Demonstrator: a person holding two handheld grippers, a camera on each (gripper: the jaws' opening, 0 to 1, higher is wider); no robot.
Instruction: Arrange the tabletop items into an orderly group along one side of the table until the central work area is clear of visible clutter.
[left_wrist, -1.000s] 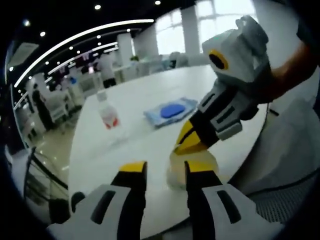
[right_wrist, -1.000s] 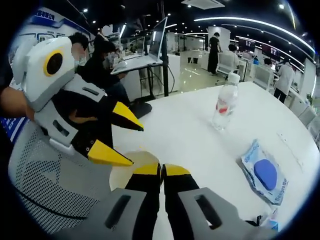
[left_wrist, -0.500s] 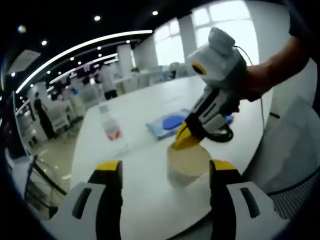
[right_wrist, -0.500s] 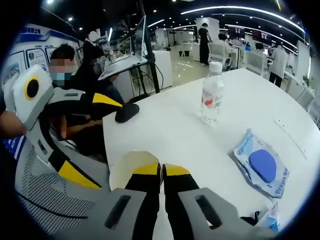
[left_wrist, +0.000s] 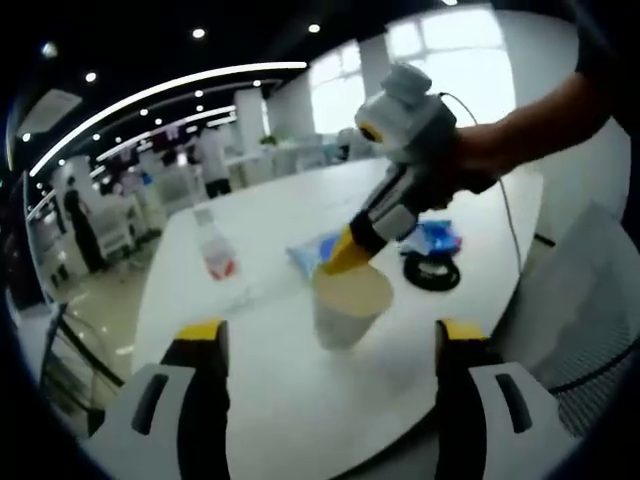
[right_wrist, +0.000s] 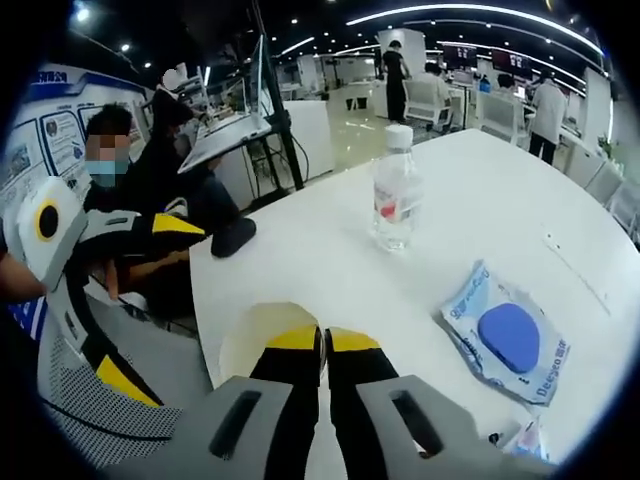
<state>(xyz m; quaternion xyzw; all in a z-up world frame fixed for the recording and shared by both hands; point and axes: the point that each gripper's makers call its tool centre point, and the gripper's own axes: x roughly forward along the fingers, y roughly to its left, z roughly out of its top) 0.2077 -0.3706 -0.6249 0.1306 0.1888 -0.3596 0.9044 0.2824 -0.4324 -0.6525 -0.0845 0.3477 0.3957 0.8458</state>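
A white paper cup (left_wrist: 342, 310) with a pale yellow inside stands out over the white table (left_wrist: 250, 400). My right gripper (left_wrist: 345, 258) comes down from the upper right, shut on the cup's far rim. In the right gripper view the same shut jaws (right_wrist: 322, 340) pinch the cup (right_wrist: 250, 335) at its edge. My left gripper (left_wrist: 332, 338) is wide open, one finger on each side of the cup and clear of it. From the right gripper view, the left gripper (right_wrist: 148, 300) stands open at the left, off the table's edge.
A clear water bottle (right_wrist: 395, 200) with a red label stands farther in, and a blue packet (right_wrist: 510, 335) lies to its right. A black coiled cable (left_wrist: 432, 270) lies beyond the cup. A dark rounded object (right_wrist: 232, 237) sits at the table edge. People work at desks behind.
My left gripper has opened wide and let the cup go. My right gripper, shut on the rim, has carried the cup farther in over the table.
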